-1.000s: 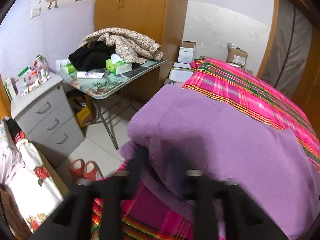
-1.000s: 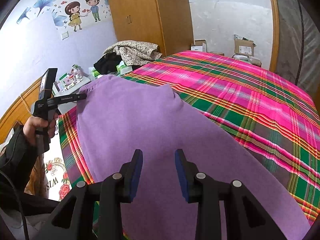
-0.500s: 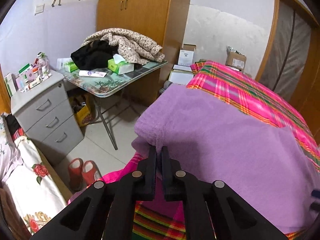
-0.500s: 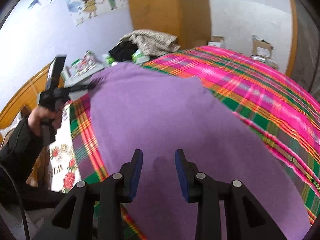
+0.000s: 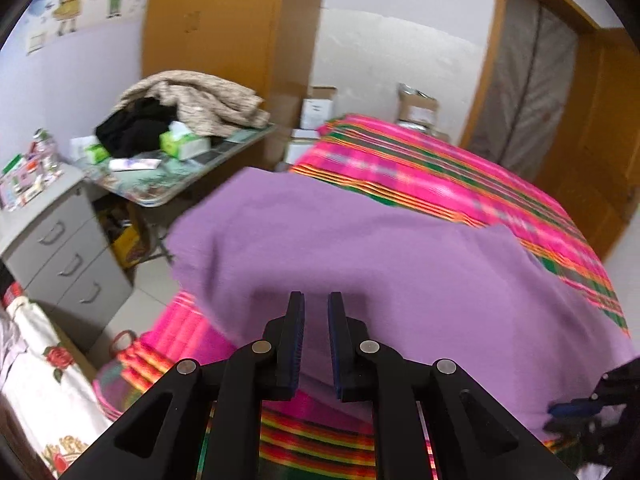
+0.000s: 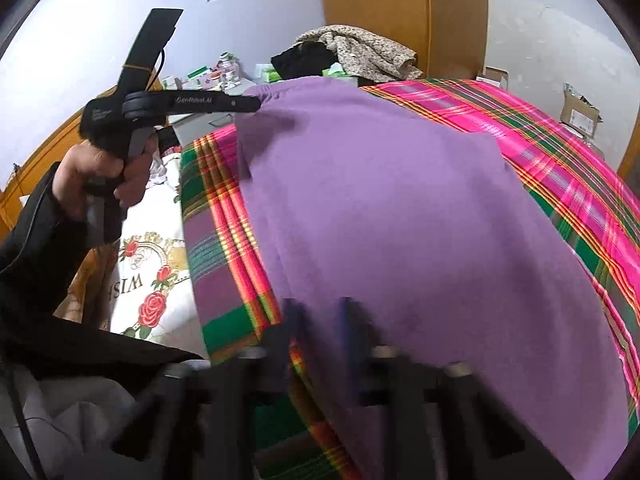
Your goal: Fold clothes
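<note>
A purple garment (image 5: 400,260) lies spread flat on the pink and green plaid bed cover (image 5: 420,168). My left gripper (image 5: 316,312) hovers over the garment's near left part, open by a narrow gap with nothing between the pads. In the right wrist view the same left gripper (image 6: 252,103) points at the far left corner of the purple garment (image 6: 400,200), held by a person's hand (image 6: 100,172). My right gripper (image 6: 322,312) is motion-blurred above the garment's near edge, its fingers apart. The right gripper (image 5: 568,410) also shows blurred at the lower right of the left wrist view.
A folding table (image 5: 168,196) with a heap of clothes (image 5: 192,108) and tissue boxes stands left of the bed. A grey drawer unit (image 5: 60,248) is beside it. Cardboard boxes (image 5: 416,108) sit at the far wall. Floral bedding (image 6: 148,272) lies by the bed's left edge.
Half a second ago the left gripper was shut at the garment's edge; its fingers have parted and it now sits over the cloth. The right gripper has swung toward the near left edge.
</note>
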